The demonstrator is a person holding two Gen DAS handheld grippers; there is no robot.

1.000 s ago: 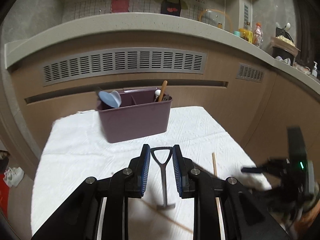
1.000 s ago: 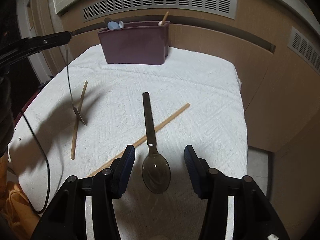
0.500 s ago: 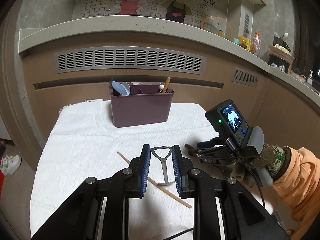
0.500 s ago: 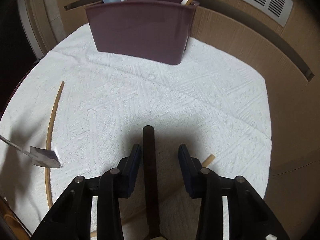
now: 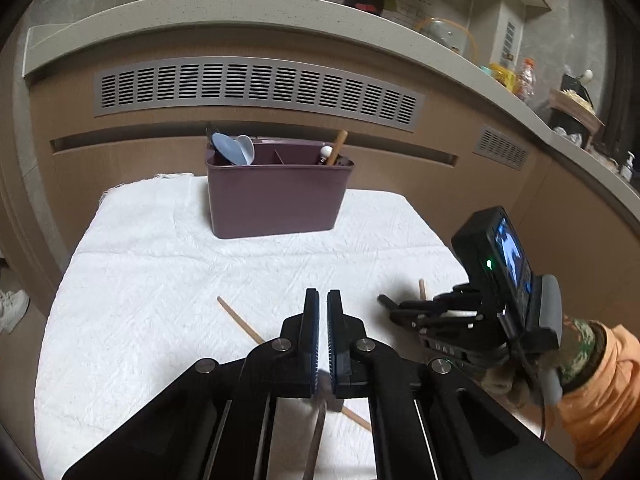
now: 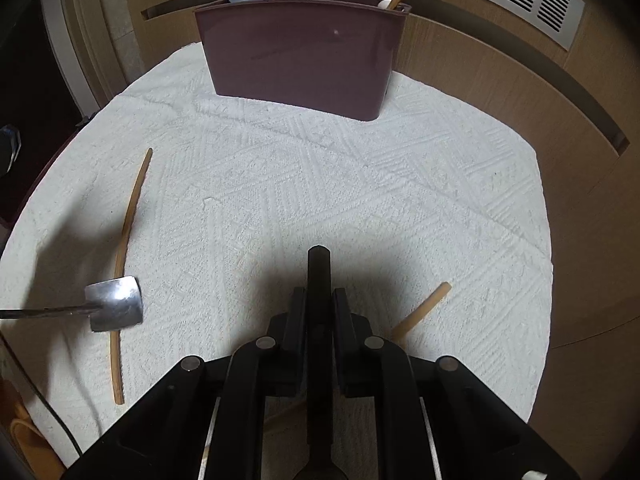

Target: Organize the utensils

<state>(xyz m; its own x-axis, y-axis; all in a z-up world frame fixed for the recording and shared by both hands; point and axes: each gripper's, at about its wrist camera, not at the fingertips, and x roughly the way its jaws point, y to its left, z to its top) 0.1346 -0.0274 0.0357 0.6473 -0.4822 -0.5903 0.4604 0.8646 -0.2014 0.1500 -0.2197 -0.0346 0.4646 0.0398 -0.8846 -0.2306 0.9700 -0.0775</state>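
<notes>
My left gripper [image 5: 322, 300] is shut over the white cloth [image 5: 160, 280], and nothing shows between its pad tips. The metal spatula [image 6: 116, 308] has its blade across a wooden chopstick [image 6: 128, 220] and its thin handle running off to the left. In the left wrist view the spatula [image 5: 326, 386] is a blurred grey patch under the jaws, and I cannot tell whether it is held. My right gripper [image 6: 320, 292] points steeply down, its jaws closing on the handle of the dark spoon [image 6: 319, 264]. A second chopstick [image 6: 424, 308] pokes out to their right.
The purple caddy [image 5: 276, 204] stands at the cloth's far edge and holds a blue spoon [image 5: 234, 148] and a wooden stick [image 5: 338, 146]. A panelled wall rises behind it. A gloved hand and orange sleeve [image 5: 600, 380] carry the right gripper [image 5: 404, 312]. The cloth's right edge [image 6: 540, 240] drops off.
The left jaws have closed, and the spatula's loop handle no longer shows between them. The right gripper came forward over the dark spoon's handle, and its jaws narrowed onto it.
</notes>
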